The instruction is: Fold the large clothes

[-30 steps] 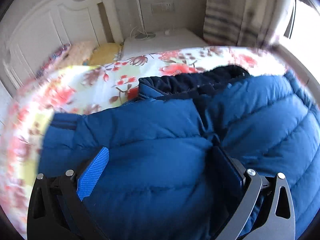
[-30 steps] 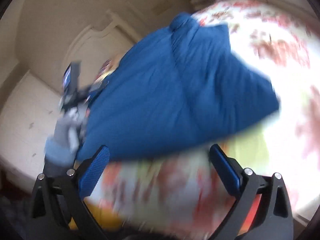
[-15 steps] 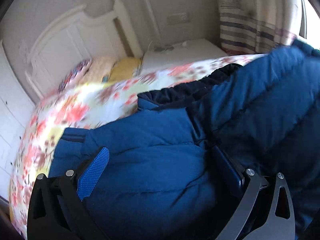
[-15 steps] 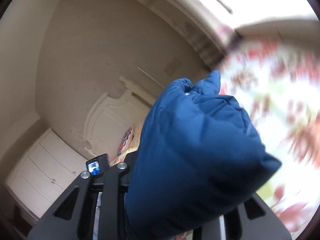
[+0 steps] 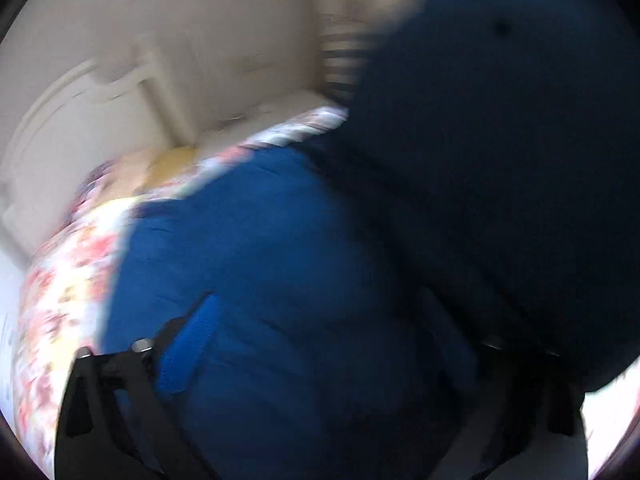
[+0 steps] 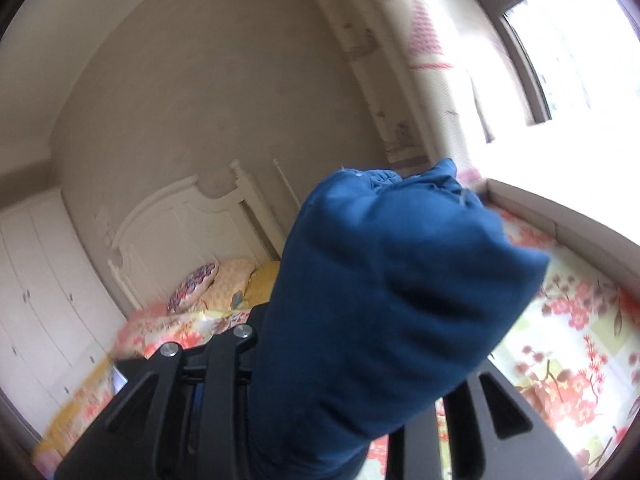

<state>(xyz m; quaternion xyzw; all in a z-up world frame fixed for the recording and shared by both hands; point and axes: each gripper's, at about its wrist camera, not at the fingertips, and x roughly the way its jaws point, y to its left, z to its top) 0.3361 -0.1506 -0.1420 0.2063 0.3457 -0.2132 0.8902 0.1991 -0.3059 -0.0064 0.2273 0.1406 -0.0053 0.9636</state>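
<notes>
Since the earlier frame, a dark fold of the blue puffer jacket (image 5: 272,264) is swinging across the left wrist view. Its bulk is lying on the floral bedspread (image 6: 576,328). Right gripper (image 6: 328,404) is clamping a bunched jacket section. Left gripper (image 5: 316,332) is spread wide over the jacket, near the white headboard (image 6: 176,228).

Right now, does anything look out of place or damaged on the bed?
Nothing looks damaged. The blue jacket is bunched in the right tool, lifted above the floral bedspread. The left view is blurred.
</notes>
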